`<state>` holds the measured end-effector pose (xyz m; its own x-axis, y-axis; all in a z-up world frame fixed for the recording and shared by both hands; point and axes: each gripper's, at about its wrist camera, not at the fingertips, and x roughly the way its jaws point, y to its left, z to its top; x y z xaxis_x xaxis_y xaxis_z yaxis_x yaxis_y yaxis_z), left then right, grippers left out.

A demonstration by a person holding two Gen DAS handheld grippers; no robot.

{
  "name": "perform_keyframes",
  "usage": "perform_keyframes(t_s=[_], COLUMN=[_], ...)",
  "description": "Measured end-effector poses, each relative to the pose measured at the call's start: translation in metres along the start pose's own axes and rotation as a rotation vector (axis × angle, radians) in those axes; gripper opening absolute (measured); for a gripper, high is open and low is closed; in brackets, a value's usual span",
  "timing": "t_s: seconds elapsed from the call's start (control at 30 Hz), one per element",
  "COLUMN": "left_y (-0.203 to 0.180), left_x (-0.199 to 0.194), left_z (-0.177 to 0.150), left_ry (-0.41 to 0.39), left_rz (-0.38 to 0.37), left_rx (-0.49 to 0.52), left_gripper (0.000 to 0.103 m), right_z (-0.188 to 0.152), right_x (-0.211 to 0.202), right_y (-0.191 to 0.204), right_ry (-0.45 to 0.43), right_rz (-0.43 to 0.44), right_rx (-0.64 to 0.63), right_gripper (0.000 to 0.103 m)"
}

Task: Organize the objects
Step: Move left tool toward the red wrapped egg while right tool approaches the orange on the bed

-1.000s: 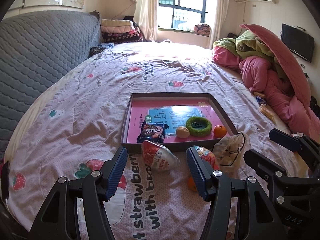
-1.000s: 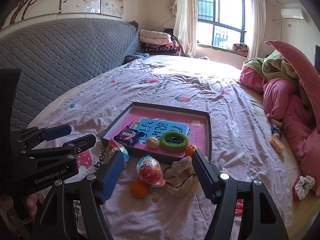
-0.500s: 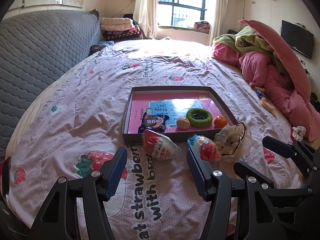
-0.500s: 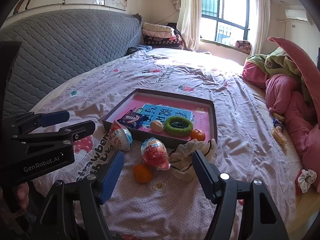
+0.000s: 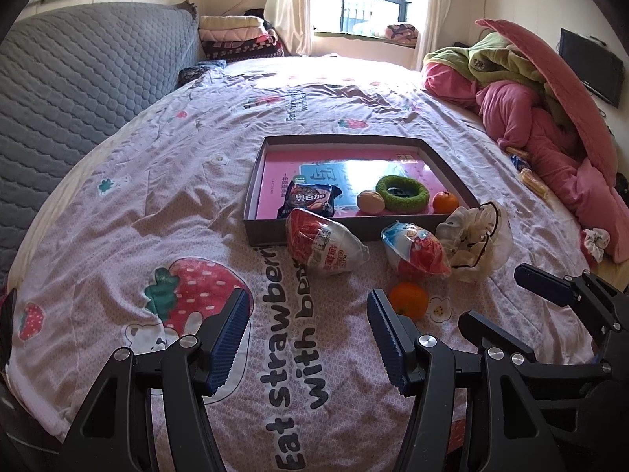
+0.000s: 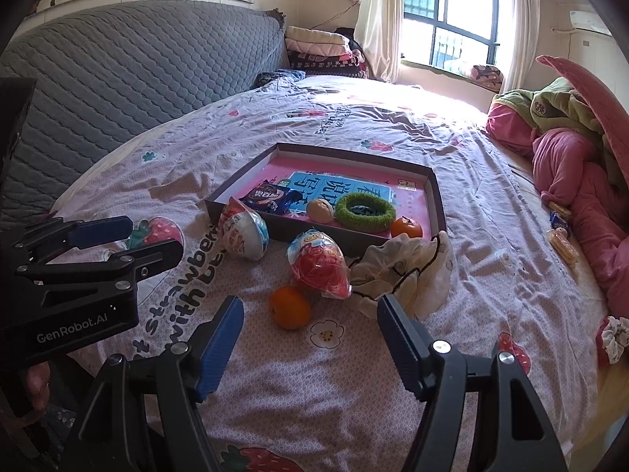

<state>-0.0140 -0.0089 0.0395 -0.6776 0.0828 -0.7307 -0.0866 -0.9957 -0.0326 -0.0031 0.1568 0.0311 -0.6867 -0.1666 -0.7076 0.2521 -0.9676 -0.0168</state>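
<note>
Both grippers hang over the near edge of the bed (image 5: pixel 165 181), each with its blue-padded fingers apart and nothing between them: the left gripper (image 5: pixel 308 338) over the printed lettering on the strawberry sheet, the right gripper (image 6: pixel 310 344) just short of a loose orange (image 6: pixel 290 306). Beyond that orange lie two egg-shaped snack packs, one (image 6: pixel 319 269) beside a crumpled cream drawstring pouch (image 6: pixel 405 271), the other (image 6: pixel 243 232) against the near wall of a shallow dark tray (image 6: pixel 440 200). The pouch touches the tray's near right corner. Inside the tray, on a pink and blue book, sit a dark biscuit packet (image 5: pixel 310 198), a walnut-like nut (image 5: pixel 369 201), a green fuzzy ring (image 5: pixel 401 192) and a second orange (image 5: pixel 445 201). A heap of pink bedding (image 5: pixel 550 145) fills the bed's far right edge.
</note>
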Motion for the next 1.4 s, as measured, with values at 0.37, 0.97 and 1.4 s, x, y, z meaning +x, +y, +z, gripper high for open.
perform_keyframes(t_s=[0.37, 0.97, 1.4], left_y=[-0.003, -0.015, -0.015], left_x=[0.018, 0.071, 0.093], left_z=[-0.007, 0.02, 0.046], left_ry=[0.035, 0.081, 0.097], left_rz=[-0.011, -0.032, 0.015], left_rx=[-0.001, -0.042, -0.11], left_gripper=[0.064, 0.064, 0.068], right_z=[-0.014, -0.022, -0.023], right_x=[0.018, 0.055, 0.071], right_y=[0.003, -0.005, -0.009], right_ry=[0.04, 0.098, 0.113], right_rz=[0.014, 0.053, 0.071], right_rx=[0.0, 0.045, 0.066], right_gripper=[0.07, 0.07, 0.07])
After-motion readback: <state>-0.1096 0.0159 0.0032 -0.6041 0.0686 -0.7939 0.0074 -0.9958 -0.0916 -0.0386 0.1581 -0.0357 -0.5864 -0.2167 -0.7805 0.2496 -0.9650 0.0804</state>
